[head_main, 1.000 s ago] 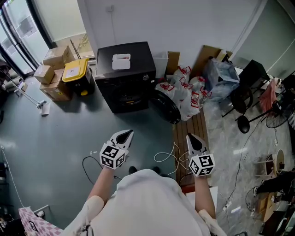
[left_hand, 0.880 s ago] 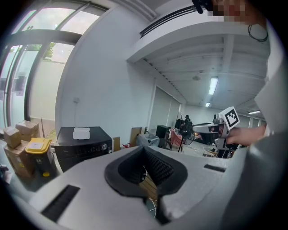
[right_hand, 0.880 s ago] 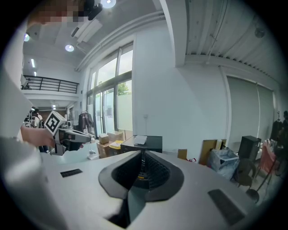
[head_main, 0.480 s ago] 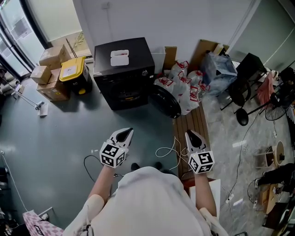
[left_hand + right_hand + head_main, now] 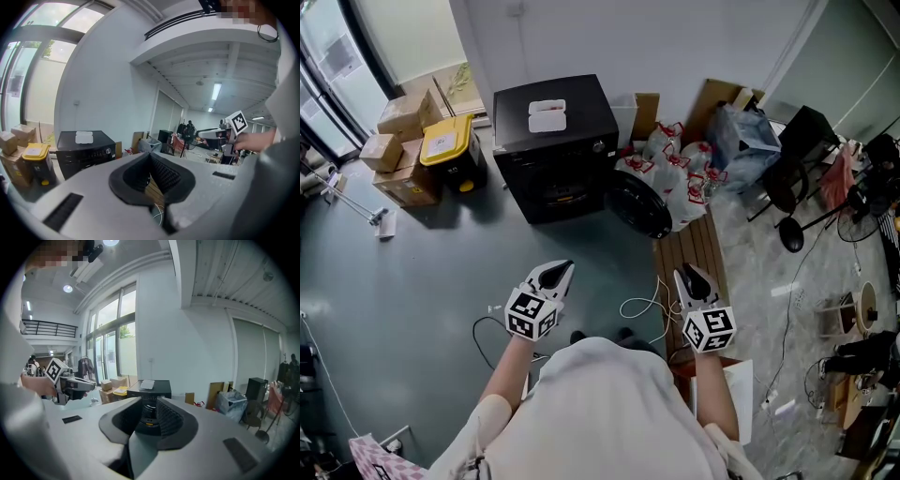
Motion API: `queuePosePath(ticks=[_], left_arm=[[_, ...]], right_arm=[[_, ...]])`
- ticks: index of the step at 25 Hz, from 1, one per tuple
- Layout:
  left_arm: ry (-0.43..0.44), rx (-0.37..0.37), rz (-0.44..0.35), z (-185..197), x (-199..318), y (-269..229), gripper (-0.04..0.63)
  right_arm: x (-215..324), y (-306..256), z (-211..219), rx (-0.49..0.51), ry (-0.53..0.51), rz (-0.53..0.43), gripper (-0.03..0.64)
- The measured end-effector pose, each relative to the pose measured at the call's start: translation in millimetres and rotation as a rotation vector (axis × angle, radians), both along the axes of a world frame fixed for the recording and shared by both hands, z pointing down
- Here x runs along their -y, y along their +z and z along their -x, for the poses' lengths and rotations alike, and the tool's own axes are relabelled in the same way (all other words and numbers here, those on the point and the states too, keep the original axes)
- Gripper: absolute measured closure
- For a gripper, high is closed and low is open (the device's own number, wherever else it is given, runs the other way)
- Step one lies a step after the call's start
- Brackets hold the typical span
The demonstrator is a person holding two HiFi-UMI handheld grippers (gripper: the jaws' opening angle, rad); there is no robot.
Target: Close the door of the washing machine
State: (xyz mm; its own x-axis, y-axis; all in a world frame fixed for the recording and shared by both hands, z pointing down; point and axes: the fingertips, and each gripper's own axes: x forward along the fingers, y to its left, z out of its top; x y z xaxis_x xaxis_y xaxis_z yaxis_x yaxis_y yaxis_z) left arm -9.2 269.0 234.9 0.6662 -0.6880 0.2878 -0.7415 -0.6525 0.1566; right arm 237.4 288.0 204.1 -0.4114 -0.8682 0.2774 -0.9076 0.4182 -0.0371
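Observation:
The black washing machine [image 5: 553,141] stands against the far wall, with its round door [image 5: 639,206] swung open to the right. A white packet [image 5: 547,116] lies on its top. Both grippers are held in front of the person's body, well short of the machine. My left gripper [image 5: 555,274] points at the machine [image 5: 84,152]; its tips [image 5: 150,157] meet, with nothing held. My right gripper [image 5: 694,278] has just been opening. In the right gripper view its jaws [image 5: 149,401] stand apart and empty, and the machine [image 5: 151,389] shows through the gap.
Cardboard boxes [image 5: 398,141] and a yellow-lidded bin [image 5: 450,141] stand left of the machine. Plastic bags [image 5: 680,178] are piled to its right, behind the door. A white cable [image 5: 642,309] and a wooden slatted board [image 5: 689,258] lie on the floor ahead. A black chair [image 5: 797,159] is at far right.
Both grippers have edged a little forward toward the machine, staying side by side. The machine and its open door have not changed.

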Motion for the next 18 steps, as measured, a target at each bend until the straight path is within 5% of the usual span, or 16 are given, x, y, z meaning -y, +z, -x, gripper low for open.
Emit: queuePosePath(ticks=[18], left_arm=[[0.043, 0.01, 0.035, 36.7, 7.6, 18.2, 0.587]], right_arm=[[-1.2, 18.9, 38.4, 0.006, 0.04, 0.038, 0.499]])
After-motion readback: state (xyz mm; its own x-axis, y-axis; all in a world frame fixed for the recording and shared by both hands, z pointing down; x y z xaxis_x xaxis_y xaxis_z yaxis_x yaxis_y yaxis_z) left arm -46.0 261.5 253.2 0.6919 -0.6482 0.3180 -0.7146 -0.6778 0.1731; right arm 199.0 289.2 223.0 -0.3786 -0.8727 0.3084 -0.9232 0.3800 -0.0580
